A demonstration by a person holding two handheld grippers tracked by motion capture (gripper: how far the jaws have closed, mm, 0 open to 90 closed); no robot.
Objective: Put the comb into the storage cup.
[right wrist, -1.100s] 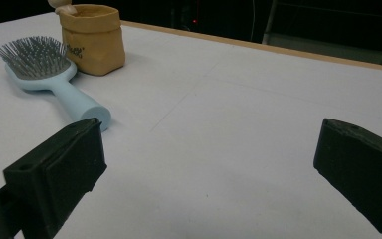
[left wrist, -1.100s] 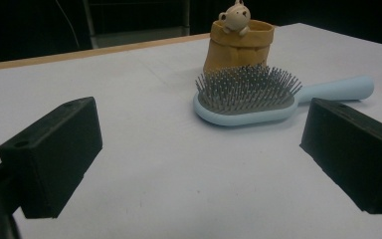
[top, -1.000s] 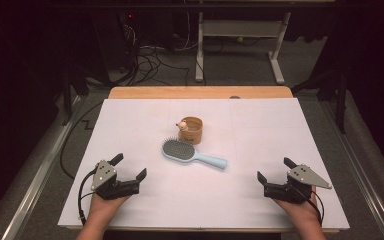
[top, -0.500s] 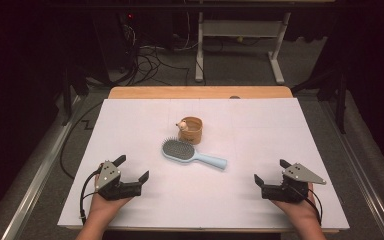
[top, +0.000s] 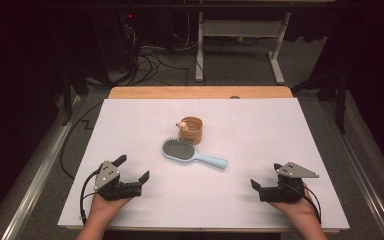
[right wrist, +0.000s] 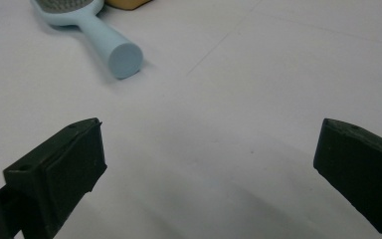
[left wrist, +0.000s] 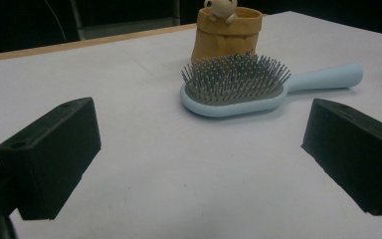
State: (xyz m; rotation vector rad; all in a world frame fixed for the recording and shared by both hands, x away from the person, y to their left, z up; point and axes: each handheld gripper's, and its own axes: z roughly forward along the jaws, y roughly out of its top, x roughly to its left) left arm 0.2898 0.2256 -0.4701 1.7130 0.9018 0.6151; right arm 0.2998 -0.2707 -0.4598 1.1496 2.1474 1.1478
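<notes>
Light-blue hairbrush (top: 192,154) lying flat at the middle of the white counter (top: 305,135), bristles up, head toward the left, handle running right and toward the near edge. Just behind the head, a small tan holder (top: 194,130) shaped like a paper bag, standing upright with a little figure (top: 183,125) peeking over its rim; whether brush and holder touch cannot be told.

Well apart from both, down at the near corners: left gripper (top: 132,167) resting low, fingers (left wrist: 49,154) spread wide with nothing between, aimed at the bristle head. Right gripper (top: 266,176) likewise low, fingers (right wrist: 59,169) wide apart and empty, looking toward the handle's round end.

Judged as the very start: approach not yet begun, nothing gripped. Likely aim, standing the brush in the holder. Next move calling for the right gripper to travel in to the handle, fingers straddling it across its width before closing; possibly the left steadying the holder against tipping.
</notes>
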